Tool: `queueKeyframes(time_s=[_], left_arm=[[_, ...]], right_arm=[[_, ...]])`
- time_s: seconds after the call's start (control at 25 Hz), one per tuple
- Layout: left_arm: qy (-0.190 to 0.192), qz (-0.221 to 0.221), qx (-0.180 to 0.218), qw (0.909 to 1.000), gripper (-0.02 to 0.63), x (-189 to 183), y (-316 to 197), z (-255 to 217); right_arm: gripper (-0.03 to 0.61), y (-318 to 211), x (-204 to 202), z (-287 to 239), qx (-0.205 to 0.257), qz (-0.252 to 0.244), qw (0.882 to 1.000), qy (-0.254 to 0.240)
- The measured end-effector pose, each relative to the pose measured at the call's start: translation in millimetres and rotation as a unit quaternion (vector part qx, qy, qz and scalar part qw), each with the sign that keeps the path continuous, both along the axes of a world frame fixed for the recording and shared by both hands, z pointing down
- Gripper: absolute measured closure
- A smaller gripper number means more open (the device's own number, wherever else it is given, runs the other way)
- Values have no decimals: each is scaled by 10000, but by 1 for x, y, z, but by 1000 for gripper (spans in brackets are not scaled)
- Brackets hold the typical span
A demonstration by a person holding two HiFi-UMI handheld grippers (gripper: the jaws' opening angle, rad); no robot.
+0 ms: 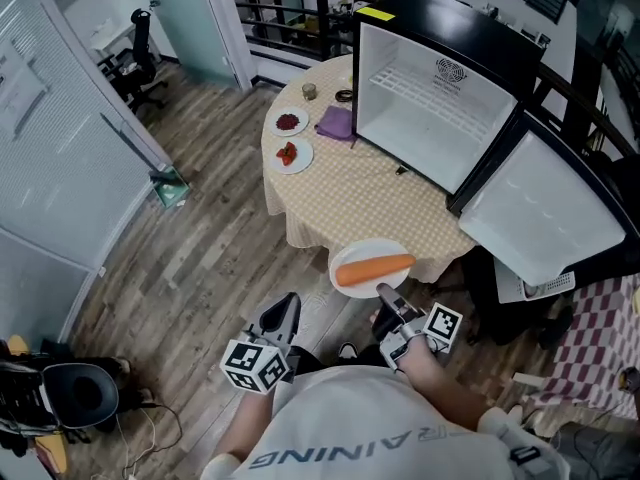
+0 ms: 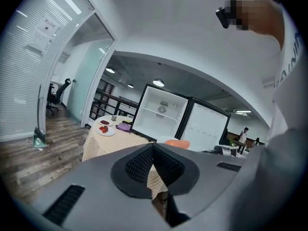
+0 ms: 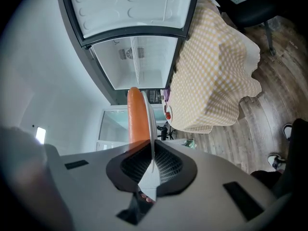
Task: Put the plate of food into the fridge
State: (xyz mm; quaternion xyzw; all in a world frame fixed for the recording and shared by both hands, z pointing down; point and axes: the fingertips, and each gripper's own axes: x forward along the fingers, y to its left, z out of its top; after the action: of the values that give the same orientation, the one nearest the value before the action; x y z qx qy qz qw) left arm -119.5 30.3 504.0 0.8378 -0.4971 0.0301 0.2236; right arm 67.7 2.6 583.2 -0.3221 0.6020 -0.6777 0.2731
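R hand-held gripper point(image 1: 384, 292) clamped on rim of white plate point(image 1: 366, 248) w/ carrot point(image 1: 374, 268), plate in air near desk point(image 1: 350, 193) edge, fridge point(image 1: 430, 98) open on desk, L hand-held gripper point(image 1: 288, 306) jaws together, empty

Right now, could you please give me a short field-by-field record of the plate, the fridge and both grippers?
right gripper: shut on the rim of the plate
plate load: one long piece of orange food
plate position: held in the air by the table's near edge, outside the fridge
left gripper: jaws together, nothing between them
fridge: stands on the table, door swung open
also on table: two small plates with red food, purple cloth
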Motion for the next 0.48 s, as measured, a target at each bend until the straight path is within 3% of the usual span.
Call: queueKeyframes(time_s=[0.48], left_arm=[[14, 687, 107, 9976, 604, 33, -81, 0]], right_arm=[[545, -52, 34, 8, -37, 712, 9975, 26]])
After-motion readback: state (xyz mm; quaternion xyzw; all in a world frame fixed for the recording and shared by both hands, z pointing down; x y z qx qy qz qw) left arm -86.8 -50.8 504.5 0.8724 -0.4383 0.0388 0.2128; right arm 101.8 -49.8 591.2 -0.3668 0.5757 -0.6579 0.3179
